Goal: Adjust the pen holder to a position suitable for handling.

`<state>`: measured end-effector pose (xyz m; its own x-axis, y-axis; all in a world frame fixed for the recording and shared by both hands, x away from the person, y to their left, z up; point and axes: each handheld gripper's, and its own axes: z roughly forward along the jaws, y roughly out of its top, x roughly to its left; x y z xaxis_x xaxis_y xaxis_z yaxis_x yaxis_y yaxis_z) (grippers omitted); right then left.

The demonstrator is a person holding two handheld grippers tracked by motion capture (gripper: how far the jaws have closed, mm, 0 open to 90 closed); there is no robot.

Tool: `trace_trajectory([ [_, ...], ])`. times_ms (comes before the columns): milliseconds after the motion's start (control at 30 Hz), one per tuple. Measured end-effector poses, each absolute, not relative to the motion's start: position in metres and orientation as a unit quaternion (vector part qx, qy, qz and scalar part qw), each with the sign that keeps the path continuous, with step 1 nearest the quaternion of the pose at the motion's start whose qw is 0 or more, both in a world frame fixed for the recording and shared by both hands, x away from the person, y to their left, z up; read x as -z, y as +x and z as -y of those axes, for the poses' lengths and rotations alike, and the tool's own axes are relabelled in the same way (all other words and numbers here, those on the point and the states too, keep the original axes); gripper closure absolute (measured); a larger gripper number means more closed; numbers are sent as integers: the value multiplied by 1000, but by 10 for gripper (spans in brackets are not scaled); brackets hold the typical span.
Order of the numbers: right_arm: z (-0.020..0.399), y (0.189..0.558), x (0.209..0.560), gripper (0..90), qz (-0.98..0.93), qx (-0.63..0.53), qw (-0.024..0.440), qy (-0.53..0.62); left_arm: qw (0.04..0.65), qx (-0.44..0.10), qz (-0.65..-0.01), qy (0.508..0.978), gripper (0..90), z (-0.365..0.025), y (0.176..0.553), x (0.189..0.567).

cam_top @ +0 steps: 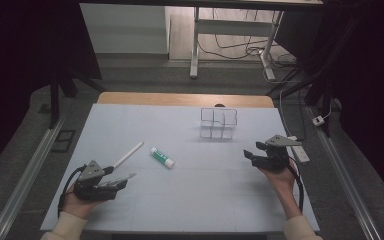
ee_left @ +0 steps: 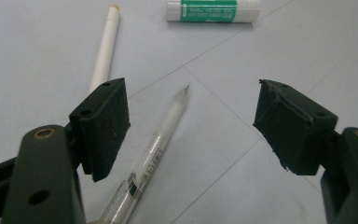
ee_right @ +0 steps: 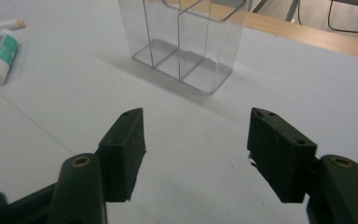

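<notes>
Pen (ee_left: 161,140) lies flat on table (cam_top: 190,195) between spread jaws of left gripper (ee_left: 191,116), untouched | right gripper (ee_right: 196,149) parted, empty, facing clear organizer (ee_right: 186,42) | risk: pads closing off-centre roll pen away.

A clear pen (ee_left: 154,154) lies flat between the left claw (ee_left: 191,126)'s parted jaws, untouched, tip pointing away from it.
</notes>
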<state>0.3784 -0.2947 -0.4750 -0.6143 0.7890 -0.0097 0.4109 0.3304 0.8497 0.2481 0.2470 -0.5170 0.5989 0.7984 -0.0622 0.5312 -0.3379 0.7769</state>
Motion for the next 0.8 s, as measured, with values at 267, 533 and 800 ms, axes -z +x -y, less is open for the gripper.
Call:
trace_trajectory([
  [267,293,396,470,467,-776,-437,214,402,408,-167,-411,798,260,-246,246,514],
  [533,287,419,474,527,-780,-414,211,419,413,-158,-404,800,257,-245,247,515],
  [800,278,433,480,629,-786,-396,219,421,411,-158,-409,800,249,-245,249,516],
])
